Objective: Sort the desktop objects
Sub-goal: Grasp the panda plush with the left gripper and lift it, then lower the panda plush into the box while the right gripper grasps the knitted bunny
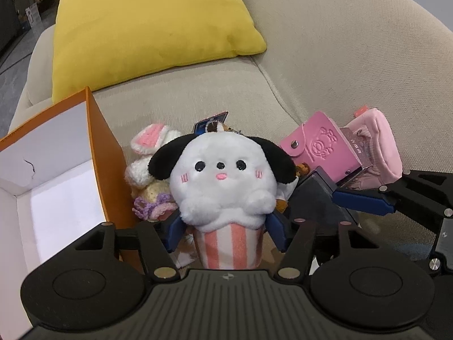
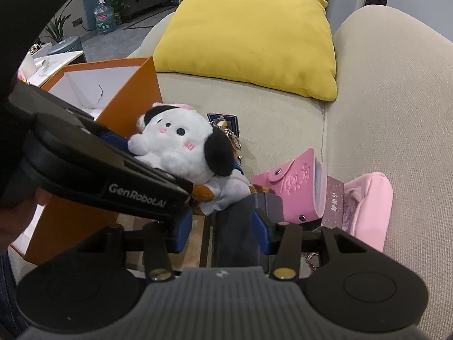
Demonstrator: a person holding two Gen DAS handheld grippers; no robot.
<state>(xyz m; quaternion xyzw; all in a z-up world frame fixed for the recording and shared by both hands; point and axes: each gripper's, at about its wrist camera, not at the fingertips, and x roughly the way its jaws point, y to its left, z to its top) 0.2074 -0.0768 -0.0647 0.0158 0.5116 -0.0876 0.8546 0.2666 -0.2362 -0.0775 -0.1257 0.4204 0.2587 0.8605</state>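
Note:
A white plush dog [image 1: 223, 175] with black ears sits in a pink-striped cup, on a pile of small things on a beige sofa. My left gripper [image 1: 225, 232] has its blue fingers against both sides of the cup, shut on the plush. The same plush [image 2: 175, 141] appears in the right wrist view, beside the orange box. My right gripper [image 2: 220, 226] is shut on a dark grey box [image 2: 240, 221]; its left fingertip is hidden behind the left gripper's body. A pink snap card holder [image 2: 291, 187] and a pink pouch [image 2: 371, 206] lie just right of it.
An open orange box [image 1: 96, 153] with a white inside stands at the left, close to the plush. A crocheted bunny [image 1: 150, 153] and a key ring with a blue tag [image 2: 223, 121] lie in the pile. A yellow cushion [image 1: 147, 28] leans on the sofa back.

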